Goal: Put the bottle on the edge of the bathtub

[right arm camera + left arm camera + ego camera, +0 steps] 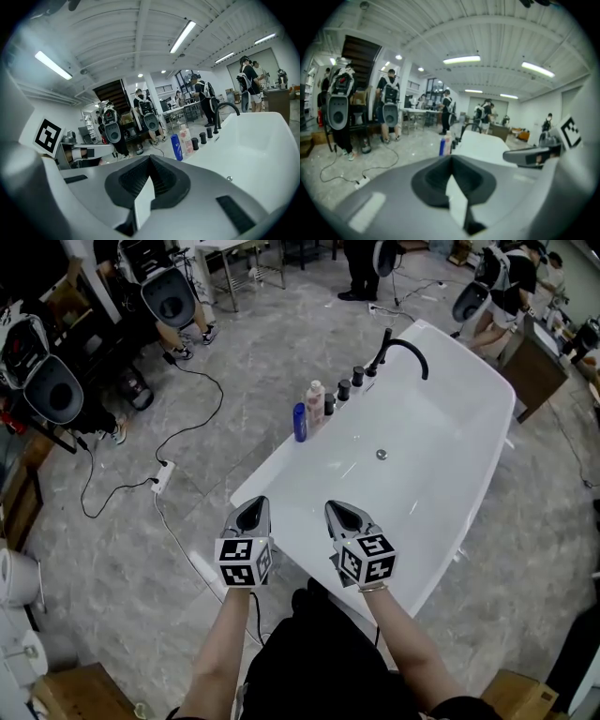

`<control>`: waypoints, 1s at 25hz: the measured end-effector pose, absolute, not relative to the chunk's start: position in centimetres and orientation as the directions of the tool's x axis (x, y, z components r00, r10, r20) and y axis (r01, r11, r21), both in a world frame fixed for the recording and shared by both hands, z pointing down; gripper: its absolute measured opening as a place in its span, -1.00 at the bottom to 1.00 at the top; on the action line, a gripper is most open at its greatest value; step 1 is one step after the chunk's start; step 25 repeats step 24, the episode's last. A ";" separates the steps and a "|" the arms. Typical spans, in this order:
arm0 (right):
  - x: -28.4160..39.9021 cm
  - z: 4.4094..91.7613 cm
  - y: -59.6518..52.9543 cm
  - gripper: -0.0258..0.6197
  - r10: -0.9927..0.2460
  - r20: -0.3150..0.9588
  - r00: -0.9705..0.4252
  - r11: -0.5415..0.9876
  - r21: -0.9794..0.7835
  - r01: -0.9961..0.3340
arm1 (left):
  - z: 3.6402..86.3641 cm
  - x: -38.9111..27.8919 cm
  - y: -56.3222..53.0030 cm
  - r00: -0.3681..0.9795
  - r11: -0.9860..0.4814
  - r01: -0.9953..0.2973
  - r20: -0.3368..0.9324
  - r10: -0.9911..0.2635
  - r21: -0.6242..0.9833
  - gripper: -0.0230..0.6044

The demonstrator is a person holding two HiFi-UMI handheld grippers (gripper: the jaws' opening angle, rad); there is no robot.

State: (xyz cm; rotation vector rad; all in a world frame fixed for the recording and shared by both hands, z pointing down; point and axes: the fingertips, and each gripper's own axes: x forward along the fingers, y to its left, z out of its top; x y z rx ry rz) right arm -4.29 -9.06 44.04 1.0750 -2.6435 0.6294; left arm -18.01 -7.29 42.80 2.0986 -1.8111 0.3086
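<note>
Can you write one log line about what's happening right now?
left gripper: shut, empty | right gripper: shut, empty | blue bottle: upright on bathtub edge | pale bottle: beside it

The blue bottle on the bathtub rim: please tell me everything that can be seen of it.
The blue bottle is slim, glossy and plastic-looking, blue all over, cap included. It stands upright on the rim of the white bathtub, at the near end of a row of bottles. Right beside it is a pale pink bottle; whether the two touch cannot be told. Nothing holds it.
</note>
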 end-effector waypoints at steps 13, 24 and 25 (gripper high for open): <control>-5.8 42.9 -8.2 -0.91 -0.595 0.332 -0.732 0.676 -0.286 -0.679 | 41.9 -18.1 -5.7 0.143 -0.106 -0.987 0.373 -0.917 0.118 -0.91; -4.8 43.1 -9.2 -0.91 -0.592 0.349 -0.726 0.680 -0.268 -0.683 | 41.7 -18.7 -6.3 0.121 -0.088 -0.991 0.370 -0.921 0.103 -0.91; -4.8 43.1 -9.2 -0.91 -0.592 0.349 -0.726 0.680 -0.268 -0.683 | 41.7 -18.7 -6.3 0.121 -0.088 -0.991 0.370 -0.921 0.103 -0.91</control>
